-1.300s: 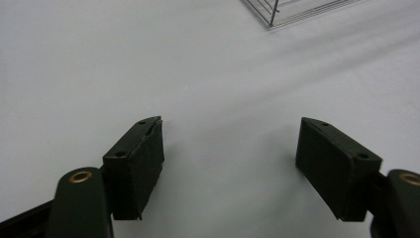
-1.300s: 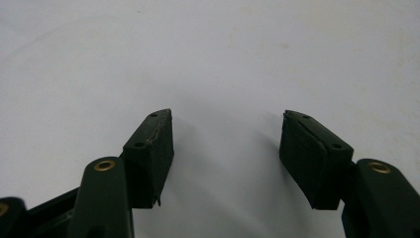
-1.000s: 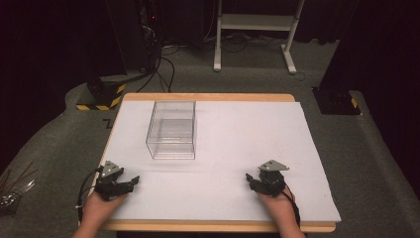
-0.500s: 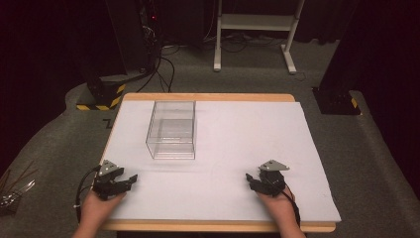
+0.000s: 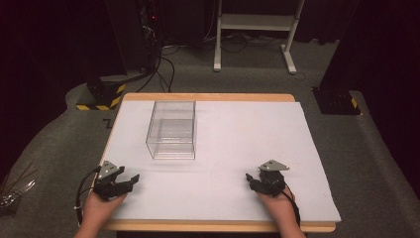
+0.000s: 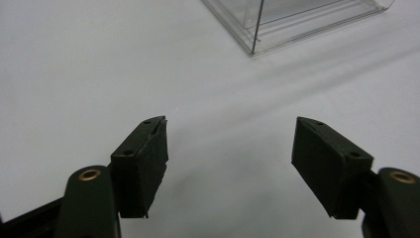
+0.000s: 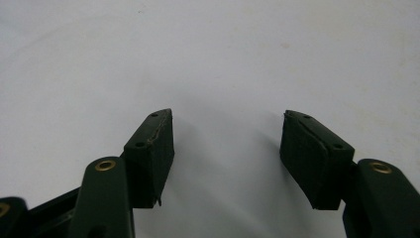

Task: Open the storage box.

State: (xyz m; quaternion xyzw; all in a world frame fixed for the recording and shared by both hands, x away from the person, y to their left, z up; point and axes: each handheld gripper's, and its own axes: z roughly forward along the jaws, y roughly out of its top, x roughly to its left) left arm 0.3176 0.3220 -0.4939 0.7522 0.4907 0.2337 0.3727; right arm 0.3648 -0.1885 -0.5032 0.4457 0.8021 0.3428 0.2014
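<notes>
Grippers parked, both spread and empty
Left gripper (image 5: 130,179) and right gripper (image 5: 251,181) rest near the table (image 5: 247,129) front edge; the clear box (image 5: 172,130) stands well ahead (light, likely to skid or tip if nudged by one jaw)

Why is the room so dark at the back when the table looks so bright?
In the high view the light falls on the white table, so it glows, while the floor and curtains behind stay dim. The clear box shows mostly by its edges. In the left gripper view the box corner casts soft streaky shadows. In the right gripper view faint shadows sit under the open jaws.
</notes>
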